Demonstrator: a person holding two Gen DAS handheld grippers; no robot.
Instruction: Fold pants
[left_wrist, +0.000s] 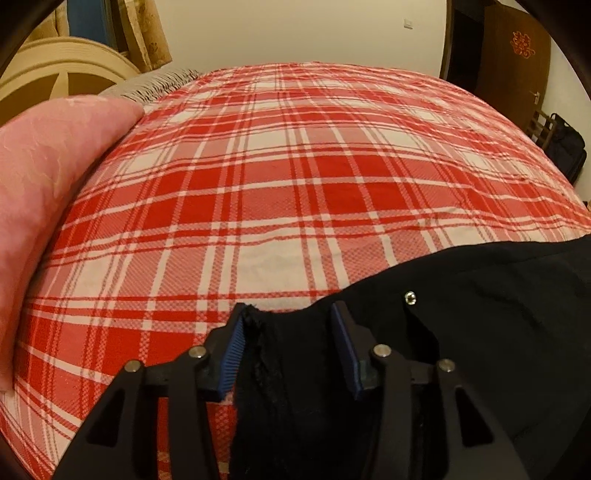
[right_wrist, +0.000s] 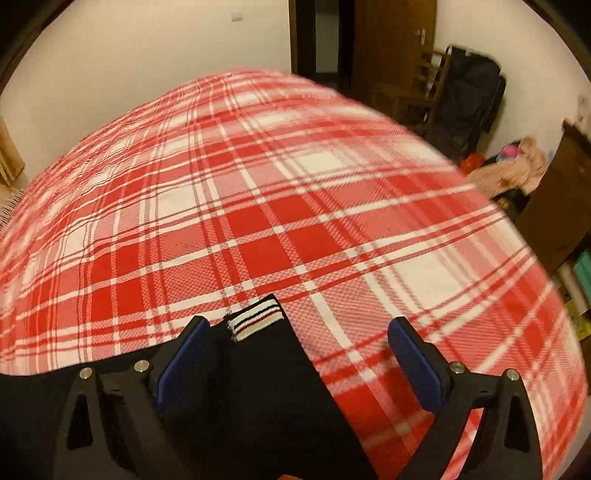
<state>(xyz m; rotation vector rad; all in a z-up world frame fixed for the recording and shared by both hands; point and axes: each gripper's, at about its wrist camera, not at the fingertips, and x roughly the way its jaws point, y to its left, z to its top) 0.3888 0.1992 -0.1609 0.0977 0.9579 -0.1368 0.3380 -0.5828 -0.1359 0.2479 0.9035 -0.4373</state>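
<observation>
Black pants (left_wrist: 461, 332) lie at the near edge of a bed covered by a red and white plaid sheet (left_wrist: 295, 177). A metal snap (left_wrist: 410, 297) shows on them. My left gripper (left_wrist: 290, 310) is open, with a frayed edge of the pants between its blue pads (left_wrist: 232, 354), close to the left pad. In the right wrist view the black pants (right_wrist: 258, 398) end in a white striped band (right_wrist: 255, 318). That band lies between the fingers of my right gripper (right_wrist: 299, 323), which is wide open, and nearer the left pad (right_wrist: 177, 365).
A pink pillow (left_wrist: 44, 192) rests at the left of the bed, below a cream headboard (left_wrist: 62, 74). A fringed blanket (left_wrist: 159, 85) lies at the far left corner. Past the bed's right side are a wooden door (right_wrist: 391, 44), a chair with a dark bag (right_wrist: 465, 99) and a heap of clothes (right_wrist: 517, 166).
</observation>
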